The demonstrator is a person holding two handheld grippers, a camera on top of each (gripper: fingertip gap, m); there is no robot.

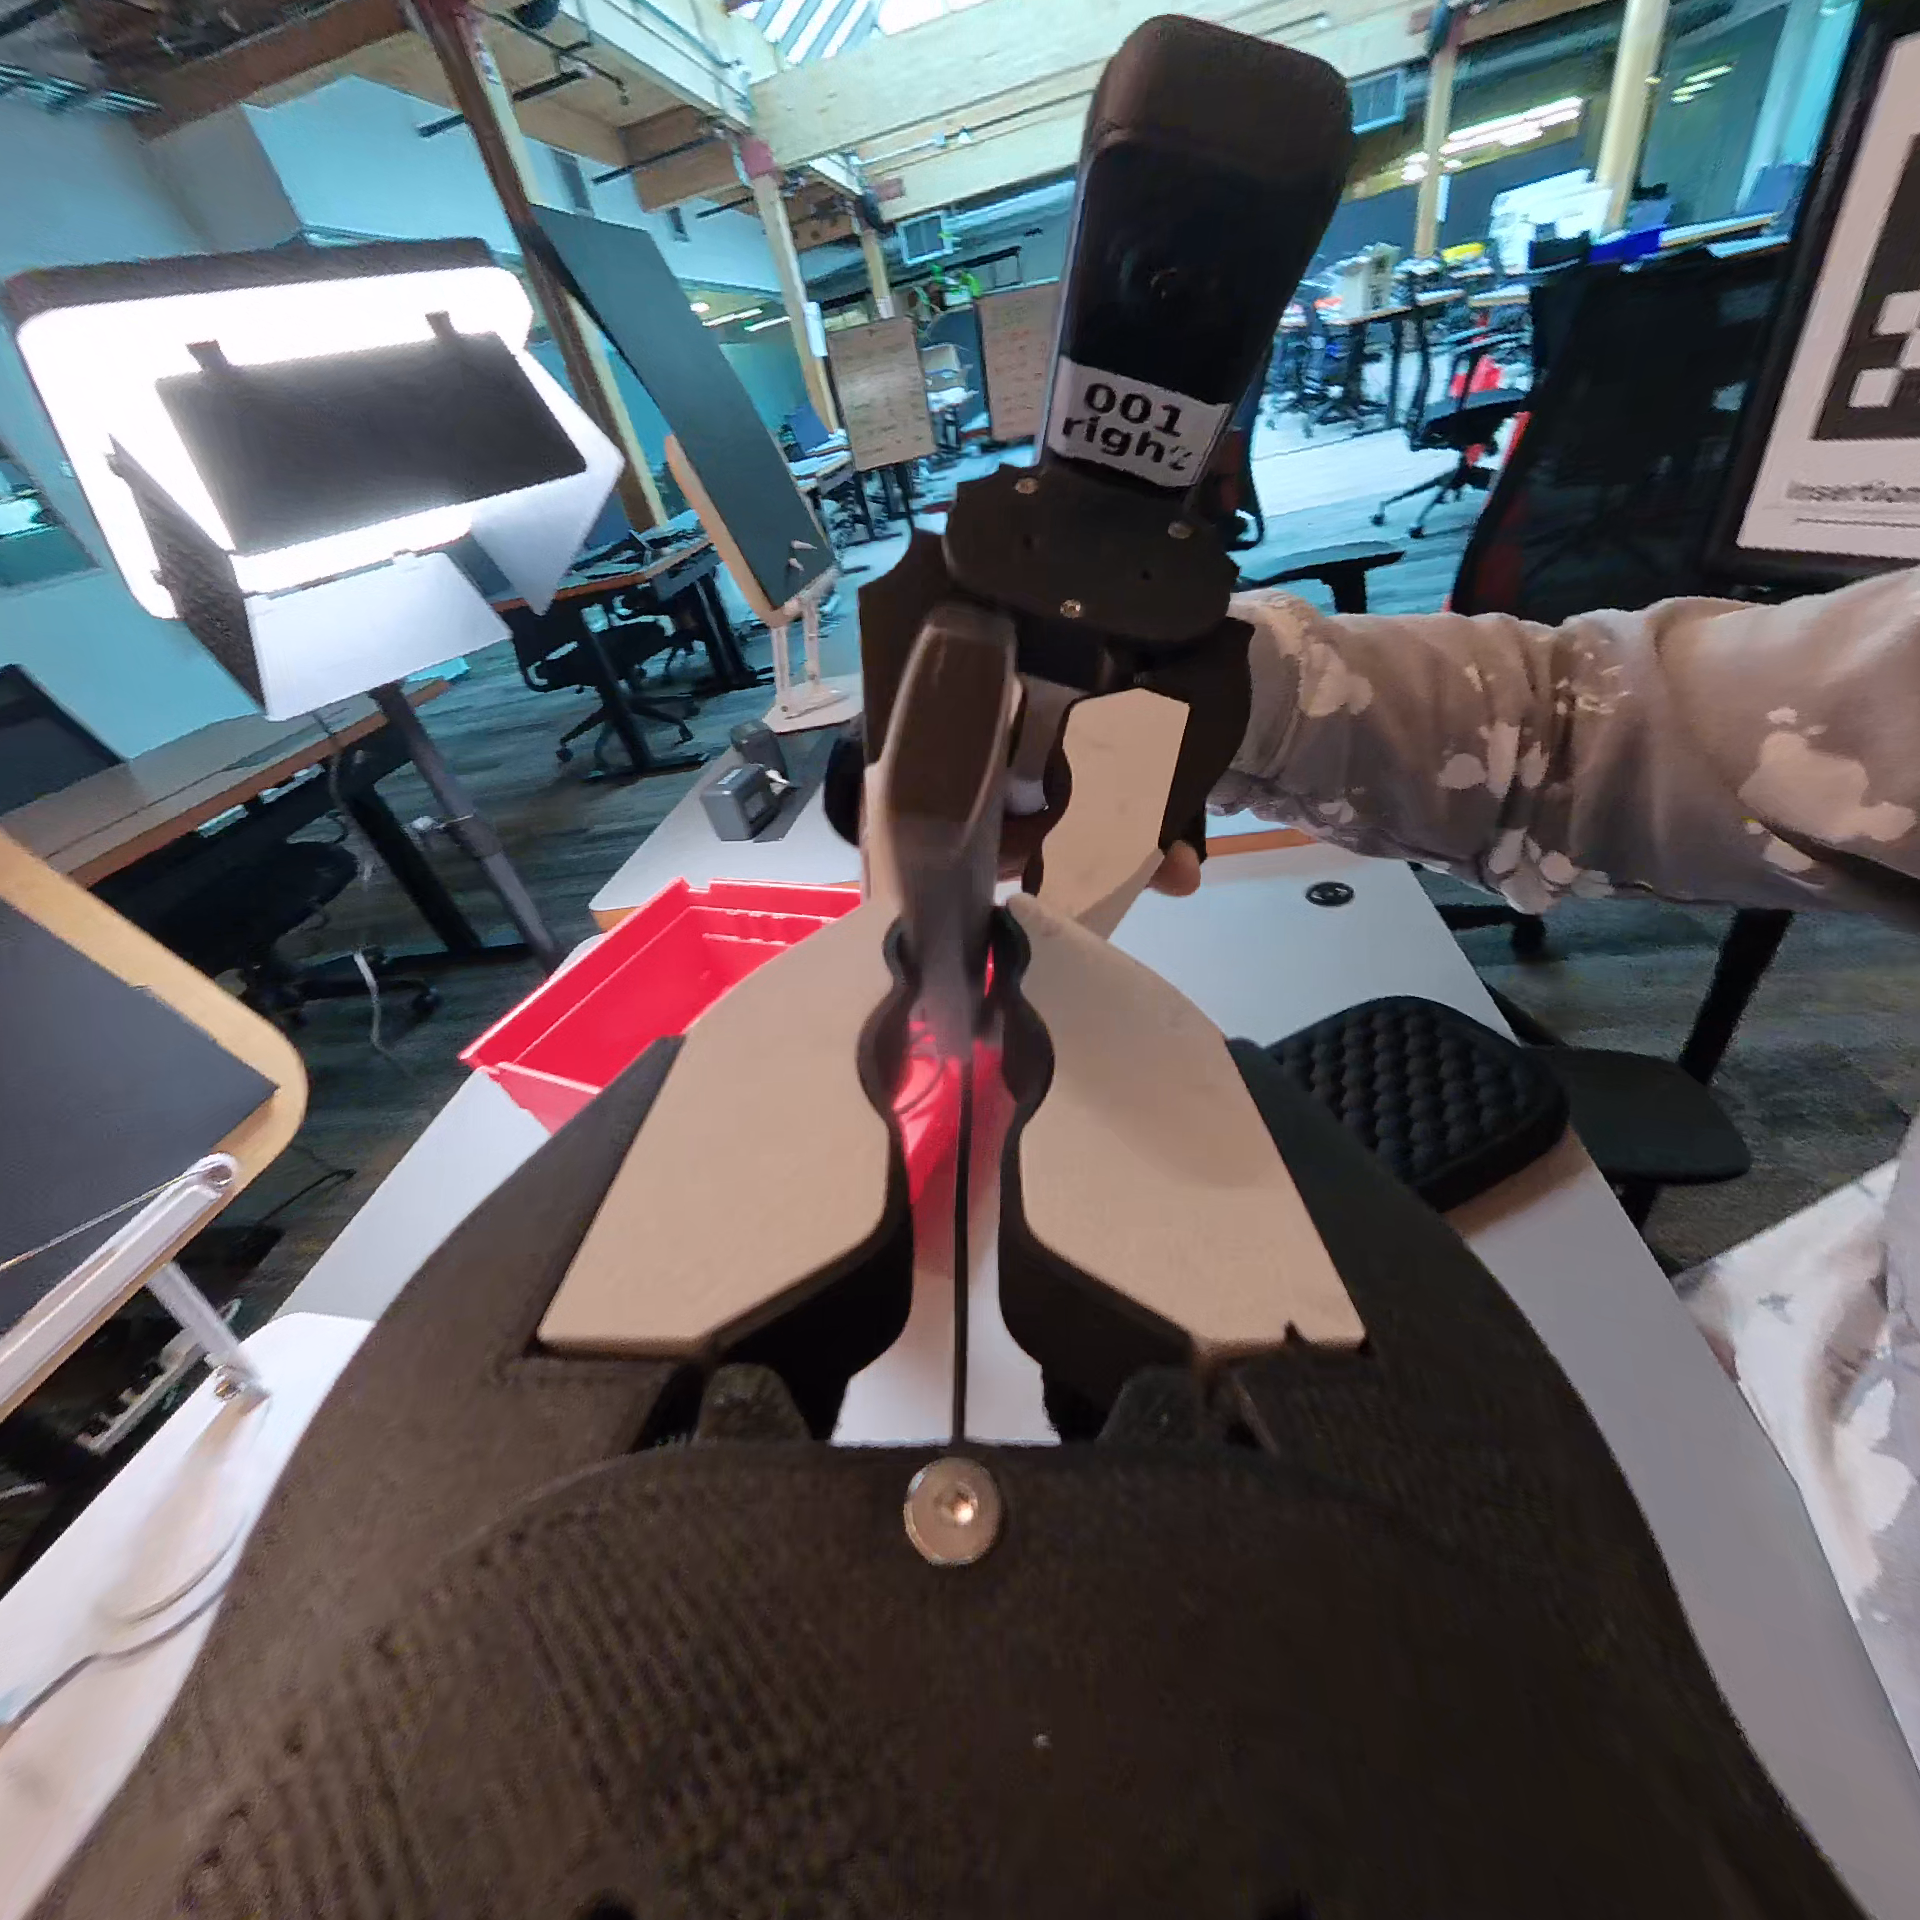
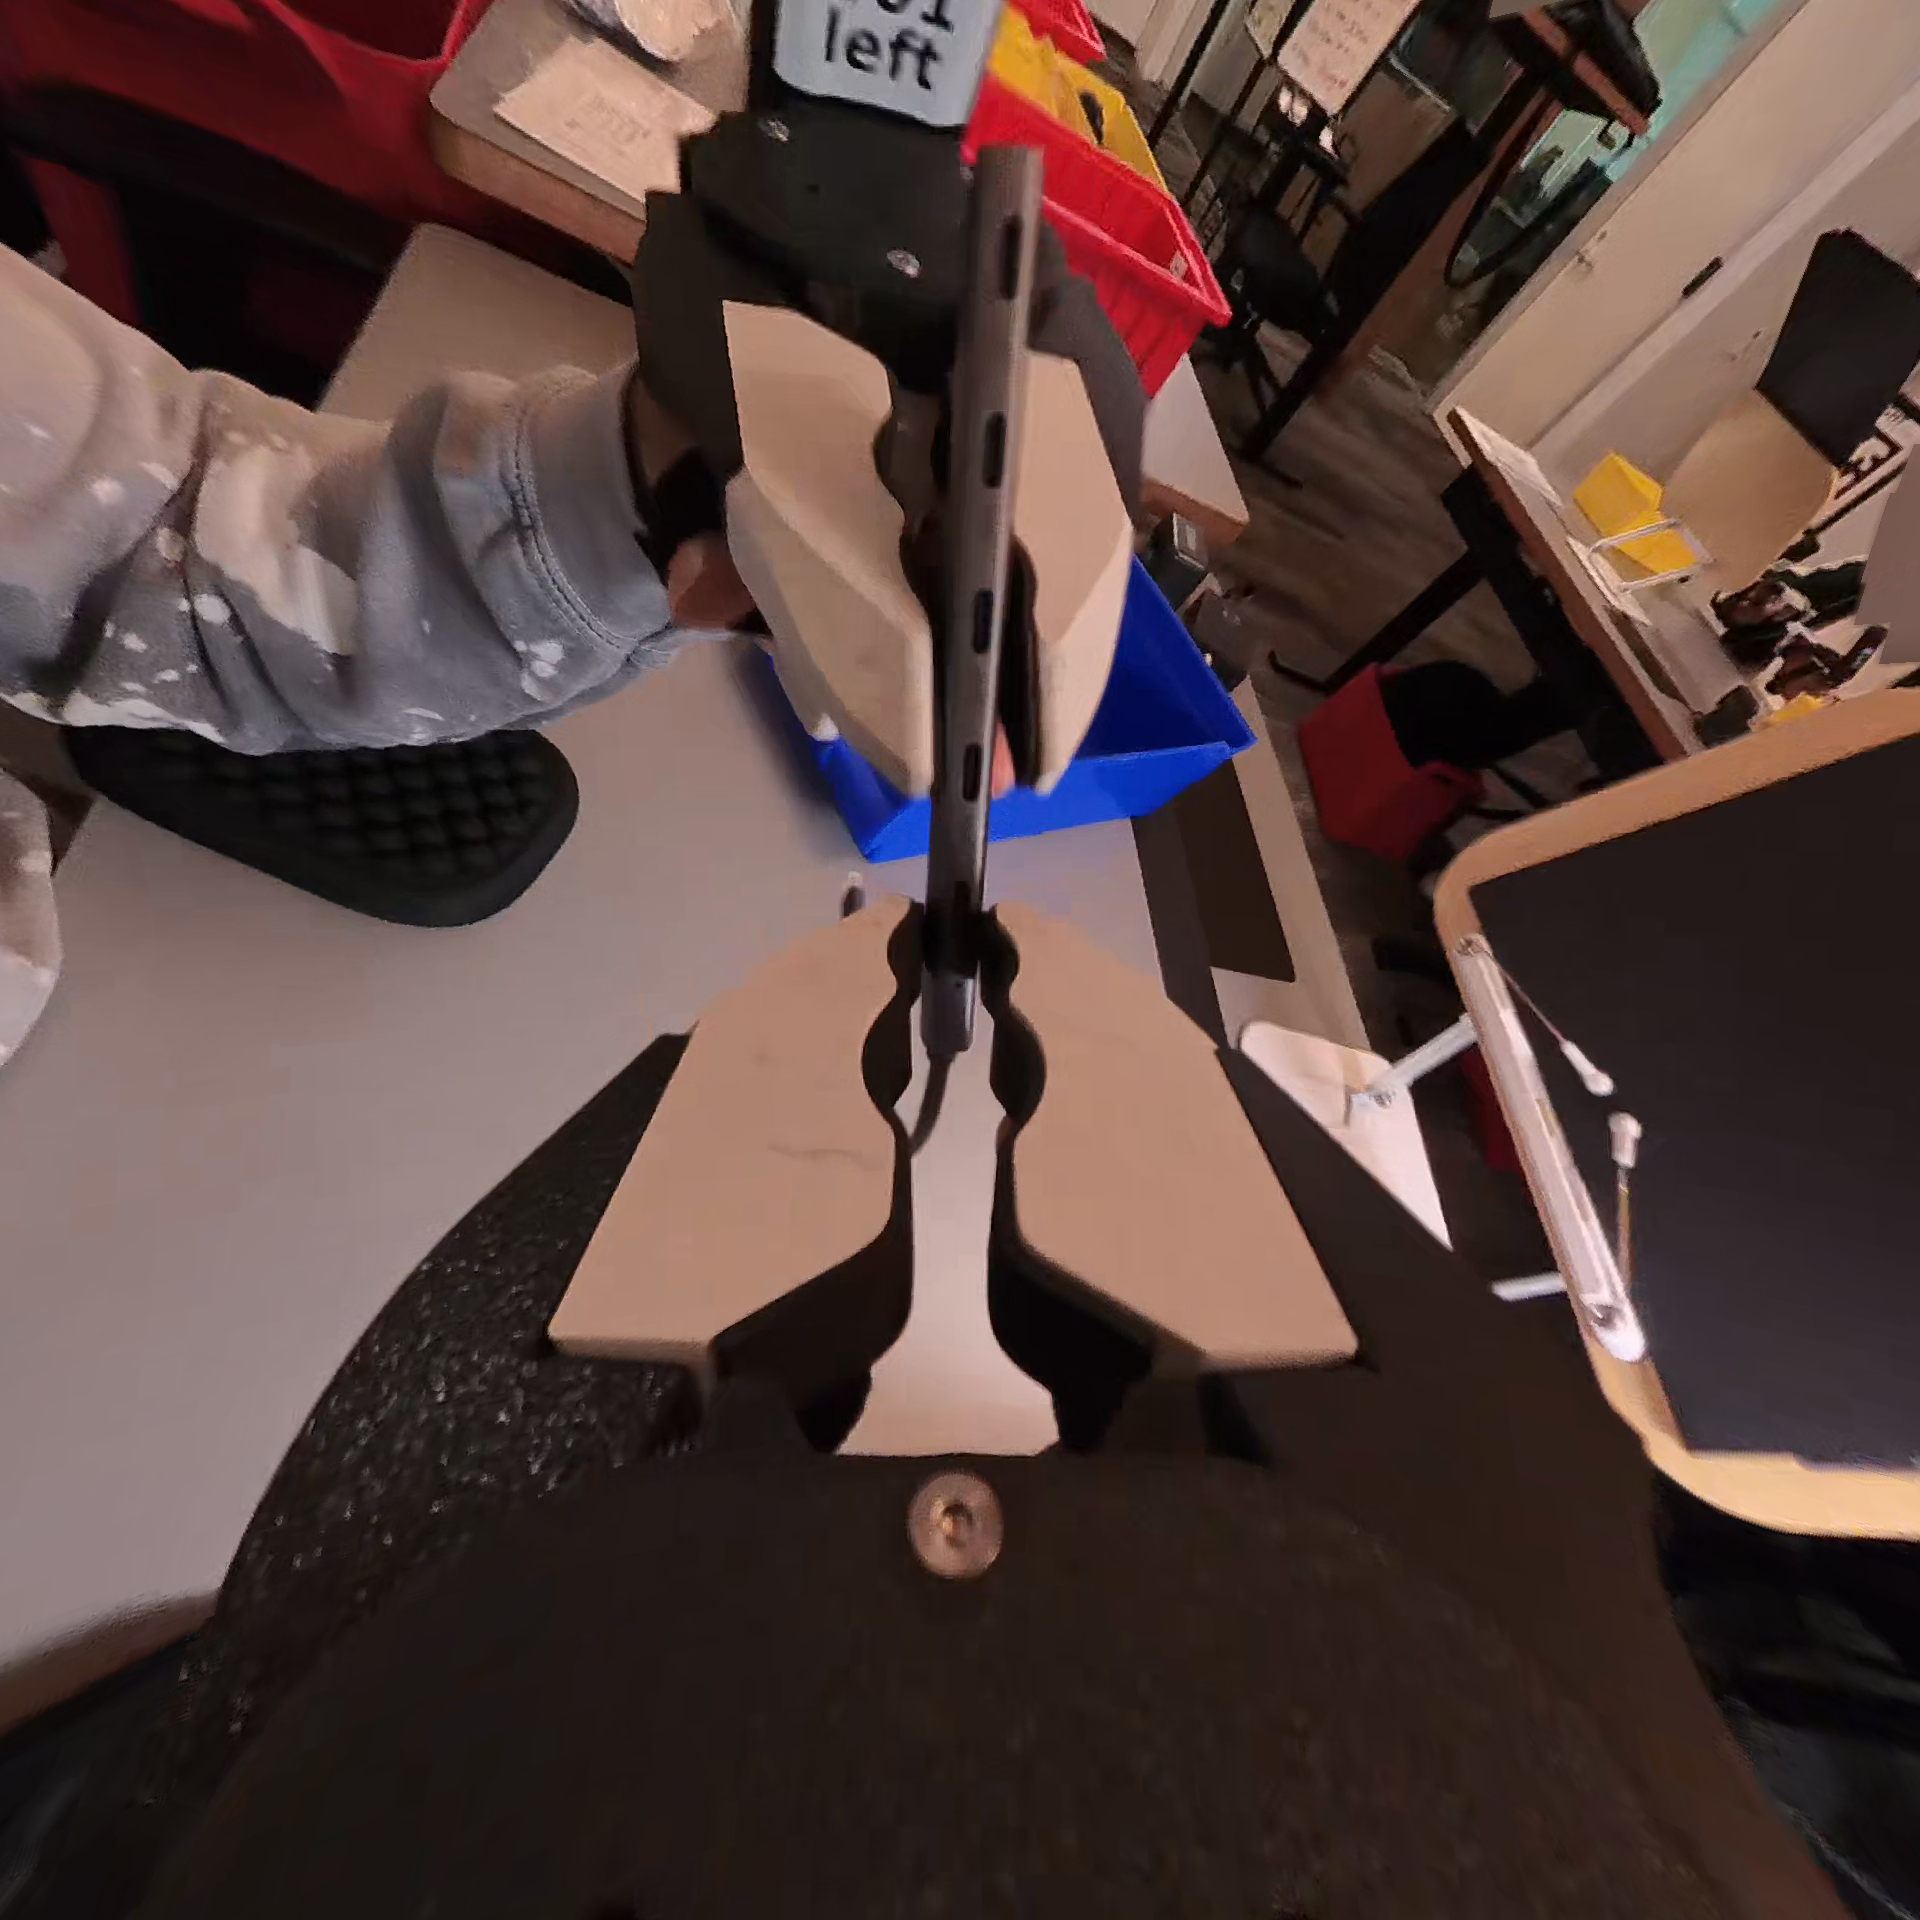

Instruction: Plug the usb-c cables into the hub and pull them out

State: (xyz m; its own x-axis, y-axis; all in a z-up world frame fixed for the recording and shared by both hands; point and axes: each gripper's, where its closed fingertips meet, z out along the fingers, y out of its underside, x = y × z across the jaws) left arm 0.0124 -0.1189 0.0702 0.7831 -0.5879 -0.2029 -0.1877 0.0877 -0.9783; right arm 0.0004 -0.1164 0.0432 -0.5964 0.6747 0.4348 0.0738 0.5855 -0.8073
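Note:
The hub (image 2: 982,499) is a slim grey bar with several slot ports along the edge that faces the right wrist view. My left gripper (image 2: 961,764) is shut on its middle, held above the white table (image 2: 312,1091). My right gripper (image 2: 951,961) is shut on a grey usb-c cable plug (image 2: 948,1013) that meets the hub's near end; its dark cable (image 2: 928,1107) trails back between the fingers. How deep the plug sits is hidden. In the left wrist view my left gripper (image 1: 951,971) pinches the hub (image 1: 940,935), with the right gripper (image 1: 1039,894) facing it.
A red bin (image 1: 644,987) stands on the table beyond the grippers. A blue bin (image 2: 1153,748) sits behind the hub. A black textured pad (image 2: 343,821) lies near a sleeved arm (image 2: 312,561). Black boards on stands (image 2: 1714,1091) flank the table. A bright light panel (image 1: 312,447) stands at left. Only a small space, under 4 cm, lies between the two pairs of fingers.

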